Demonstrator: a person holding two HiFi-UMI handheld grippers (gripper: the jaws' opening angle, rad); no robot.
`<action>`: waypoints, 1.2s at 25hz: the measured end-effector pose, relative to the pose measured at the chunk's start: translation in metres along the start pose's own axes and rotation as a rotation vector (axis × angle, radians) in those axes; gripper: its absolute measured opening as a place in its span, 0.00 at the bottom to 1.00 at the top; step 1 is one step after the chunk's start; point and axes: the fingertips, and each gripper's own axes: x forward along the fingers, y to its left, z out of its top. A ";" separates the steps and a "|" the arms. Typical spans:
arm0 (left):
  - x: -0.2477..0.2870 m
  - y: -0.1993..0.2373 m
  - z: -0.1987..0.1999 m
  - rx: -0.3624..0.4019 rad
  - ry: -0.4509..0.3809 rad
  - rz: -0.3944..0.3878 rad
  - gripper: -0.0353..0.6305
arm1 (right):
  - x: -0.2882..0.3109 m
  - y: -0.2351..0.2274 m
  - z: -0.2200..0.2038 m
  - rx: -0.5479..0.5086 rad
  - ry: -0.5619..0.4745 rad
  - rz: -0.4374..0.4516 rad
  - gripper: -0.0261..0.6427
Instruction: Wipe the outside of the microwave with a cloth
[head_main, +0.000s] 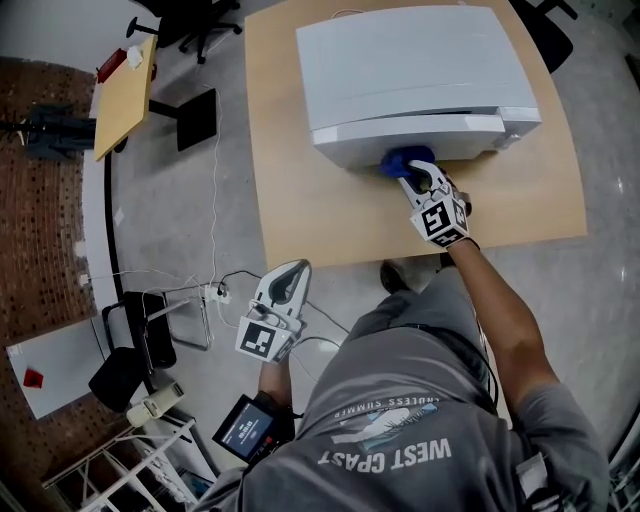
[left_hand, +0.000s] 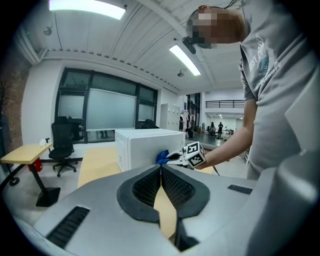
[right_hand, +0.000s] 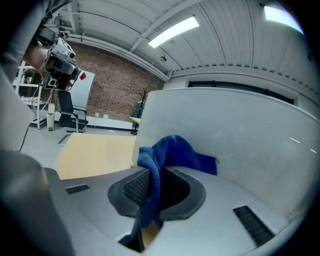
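Your right tongs clamp a crumpled blue cloth against the white microwave; its front is barely visible from above. Your left tongs are closed, empty.

The microwave is plain white with a faint grey cast. The cloth is deep blue with a knitted weave. The counter is pale wood-tone. The right claw and the left claw are light grey, each with a cube of black-and-white square markers; the pads are black with a fine mesh pattern. The floor is grey, the brick wall red-brown. The T-shirt is grey with white lettering.
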 end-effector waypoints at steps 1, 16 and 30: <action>0.005 -0.002 0.000 0.002 0.002 -0.005 0.09 | -0.010 -0.009 -0.007 0.005 0.010 -0.016 0.11; 0.108 -0.058 0.057 0.033 -0.044 -0.058 0.09 | -0.095 -0.106 -0.046 0.071 0.040 -0.069 0.11; 0.178 -0.083 0.094 0.048 -0.059 -0.021 0.09 | -0.196 -0.205 0.052 0.190 -0.209 -0.074 0.11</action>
